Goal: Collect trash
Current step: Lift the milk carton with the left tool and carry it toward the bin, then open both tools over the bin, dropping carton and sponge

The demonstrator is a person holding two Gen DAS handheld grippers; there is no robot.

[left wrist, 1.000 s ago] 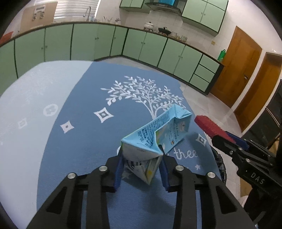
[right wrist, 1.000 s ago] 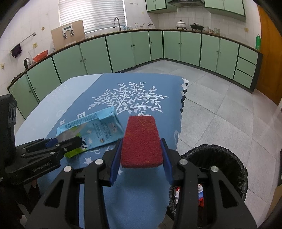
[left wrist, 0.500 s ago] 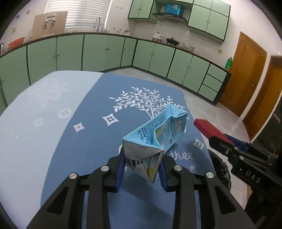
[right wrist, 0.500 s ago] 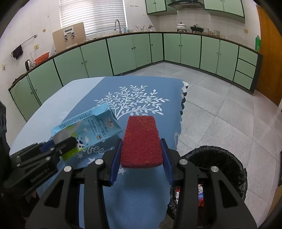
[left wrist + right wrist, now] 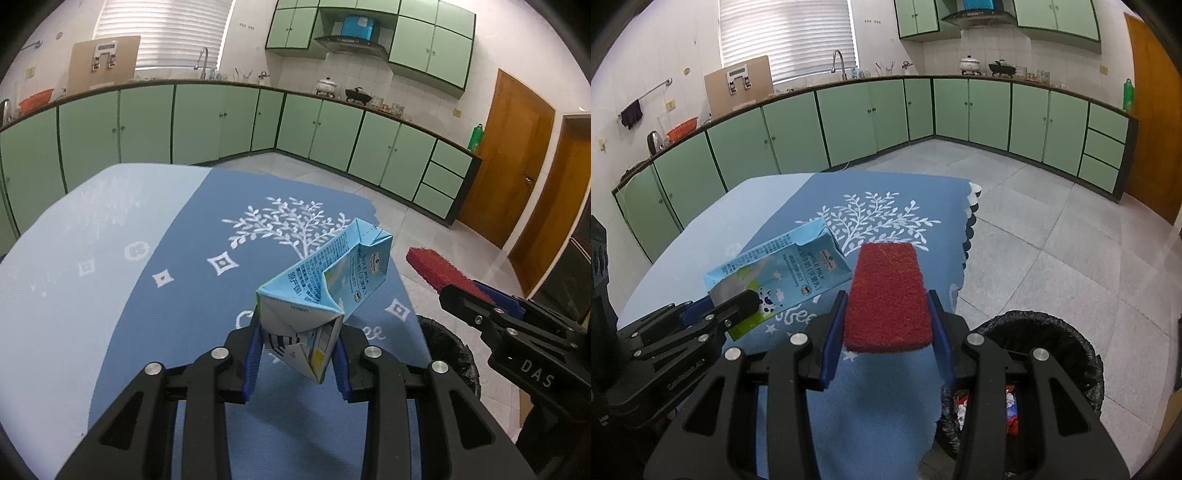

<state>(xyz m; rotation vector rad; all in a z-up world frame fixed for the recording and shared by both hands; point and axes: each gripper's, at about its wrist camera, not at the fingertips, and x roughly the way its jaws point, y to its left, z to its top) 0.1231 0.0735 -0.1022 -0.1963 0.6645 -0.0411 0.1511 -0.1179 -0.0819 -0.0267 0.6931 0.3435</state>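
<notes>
Holding both loads clear above the desk [image 5: 110, 295], your left hand-held gripper [image 5: 297, 363] clamps the milk carton [image 5: 325, 288] and the right hand-held gripper [image 5: 886, 339] pinches the red sponge [image 5: 888, 295]. Swing each squarely over the trash bin [image 5: 1082, 354] before letting go.

1. left wrist cam: sits close behind its fingers, tilted down over the blue tablecloth [image 5: 184, 295], facing the kitchen corner.
2. right wrist cam: same tilt, more floor.
3. shared: tablecloth, black bin [image 5: 1052, 332], each other's gripper.
</notes>
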